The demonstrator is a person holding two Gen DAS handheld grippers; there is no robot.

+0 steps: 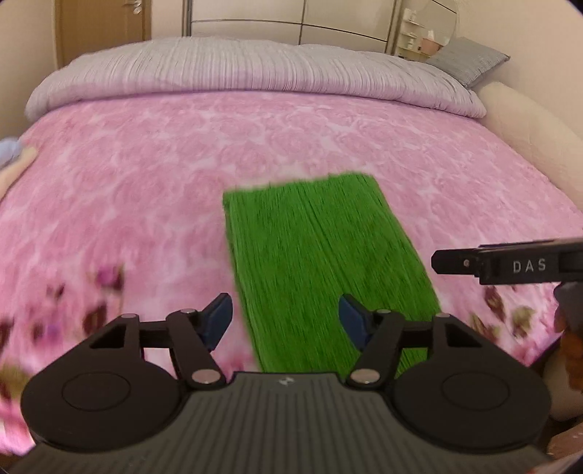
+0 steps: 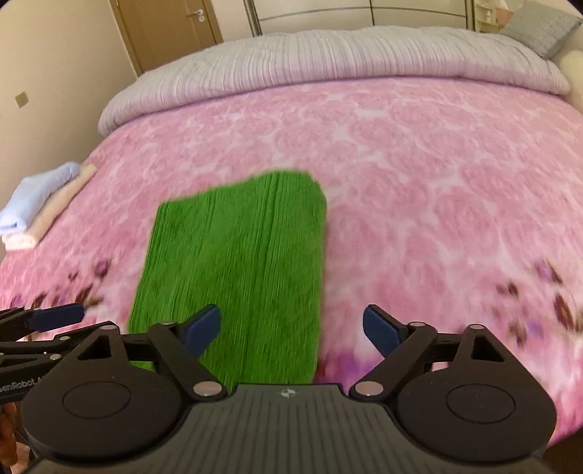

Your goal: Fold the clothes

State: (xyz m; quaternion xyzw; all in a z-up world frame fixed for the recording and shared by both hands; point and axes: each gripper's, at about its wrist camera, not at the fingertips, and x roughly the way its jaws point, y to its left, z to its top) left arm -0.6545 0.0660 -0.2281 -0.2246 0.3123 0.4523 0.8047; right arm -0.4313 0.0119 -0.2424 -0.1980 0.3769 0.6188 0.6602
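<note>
A green ribbed cloth (image 1: 317, 262) lies folded into a long rectangle on the pink bedspread (image 1: 145, 182), near the bed's front edge. It also shows in the right wrist view (image 2: 237, 262). My left gripper (image 1: 286, 321) is open and empty, held above the cloth's near left part. My right gripper (image 2: 291, 328) is open and empty, above the cloth's near right edge. The right gripper shows from the side in the left wrist view (image 1: 510, 264). The left gripper's blue finger (image 2: 58, 315) shows at the left of the right wrist view.
A folded light blue cloth (image 2: 40, 198) lies on a folded cream cloth (image 2: 54, 215) at the bed's left edge. A grey duvet (image 1: 237, 69) lies rolled across the far end. A grey pillow (image 1: 470, 60) sits at the back right. A door (image 2: 164, 32) stands behind.
</note>
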